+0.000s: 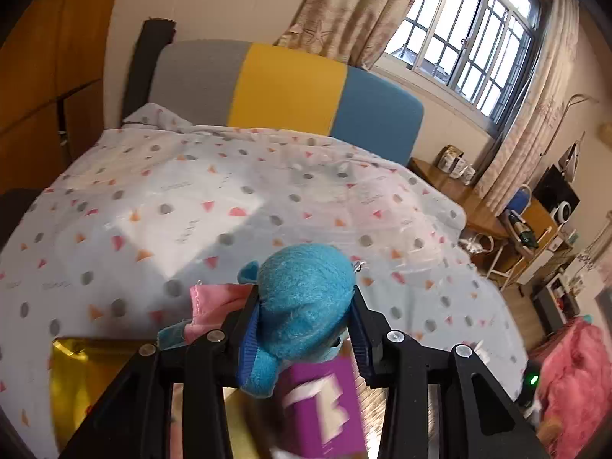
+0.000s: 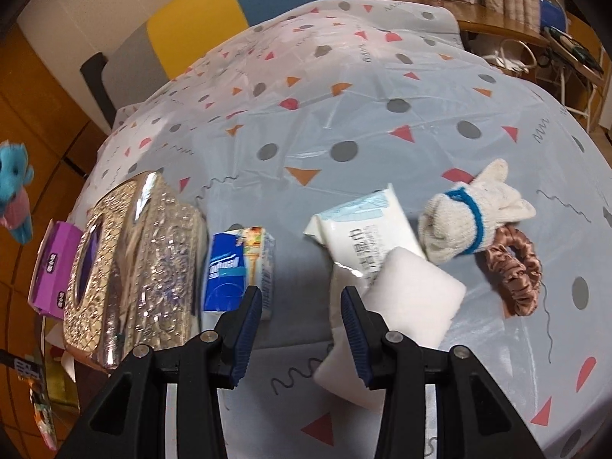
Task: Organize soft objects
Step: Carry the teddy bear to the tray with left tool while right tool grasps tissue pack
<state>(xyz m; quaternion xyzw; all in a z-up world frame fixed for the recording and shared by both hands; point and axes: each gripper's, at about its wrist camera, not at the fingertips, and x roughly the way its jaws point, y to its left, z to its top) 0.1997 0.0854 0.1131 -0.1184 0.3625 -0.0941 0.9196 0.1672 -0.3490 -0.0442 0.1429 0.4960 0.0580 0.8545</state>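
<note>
My left gripper (image 1: 304, 308) is clamped on the blue plush toy (image 1: 302, 306), its pads pressing the toy's head from both sides; a pink cloth part of the toy (image 1: 214, 302) hangs out at nine o'clock of the jaws. The toy is held in the air above the purple box (image 1: 325, 405), which shows at six o'clock, with the patterned bedcover (image 1: 191, 199) beyond at twelve. My right gripper (image 2: 301, 319) stands with jaws apart and nothing between them, over the bedcover. From that gripper, the white sponge (image 2: 405, 302) lies at three o'clock, touching the white wipes pack (image 2: 367, 225) at one o'clock. The rolled white sock (image 2: 470, 218) rests on the brown scrunchie (image 2: 512, 267), further toward two o'clock. The blue tissue pack (image 2: 233, 267) sits at eleven o'clock, just beside the gold tissue box (image 2: 141, 264) at nine o'clock.
</note>
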